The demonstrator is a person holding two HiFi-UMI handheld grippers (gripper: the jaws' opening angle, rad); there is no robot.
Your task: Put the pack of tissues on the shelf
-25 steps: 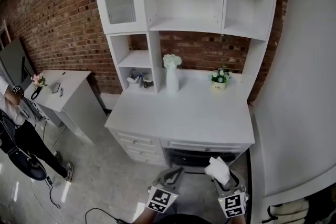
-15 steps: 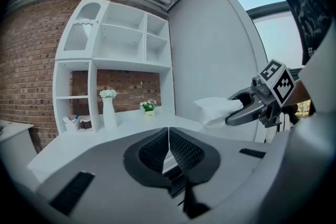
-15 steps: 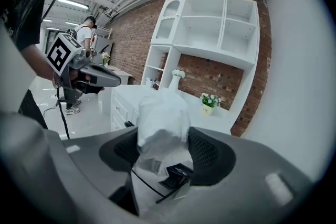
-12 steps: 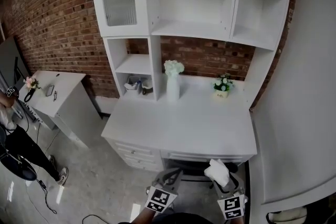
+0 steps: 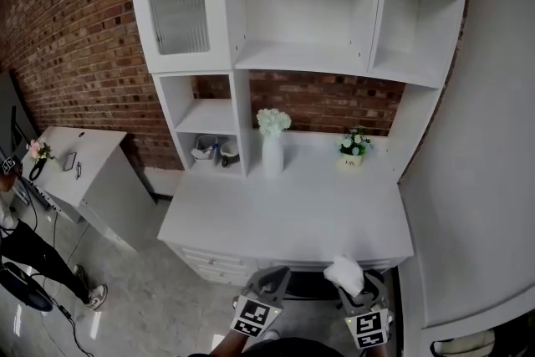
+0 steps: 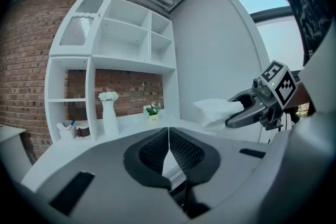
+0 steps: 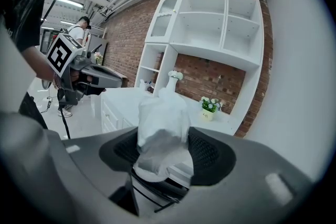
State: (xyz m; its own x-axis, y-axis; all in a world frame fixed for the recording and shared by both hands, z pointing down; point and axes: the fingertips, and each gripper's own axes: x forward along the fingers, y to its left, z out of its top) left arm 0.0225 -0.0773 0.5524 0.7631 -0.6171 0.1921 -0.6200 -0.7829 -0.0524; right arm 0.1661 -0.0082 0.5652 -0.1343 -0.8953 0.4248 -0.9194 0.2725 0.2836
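Observation:
My right gripper [image 5: 359, 283] is shut on a white, soft pack of tissues [image 5: 343, 272], held low in the head view just before the desk's front edge. In the right gripper view the pack [image 7: 160, 128] stands upright between the two dark pads and hides the gap between them. My left gripper [image 5: 277, 274] hangs beside it, shut and empty, and its pads [image 6: 157, 147] meet at the tip. The white shelf unit [image 5: 303, 58] rises behind the desk with open, bare compartments. From the left gripper view the held pack [image 6: 216, 110] shows at the right.
On the white desk top [image 5: 292, 209] stand a tall white vase with flowers [image 5: 272, 148] and a small flower pot [image 5: 351, 148]. Cups sit in the low left cubby [image 5: 213, 150]. A side table [image 5: 79, 159] and a person [image 5: 21, 242] are at the left, and a grey wall [image 5: 493, 138] is at the right.
The shelf unit and desk have drawn nearer and slid lower in the head view. Both grippers keep their places at the bottom edge, the pack still held.

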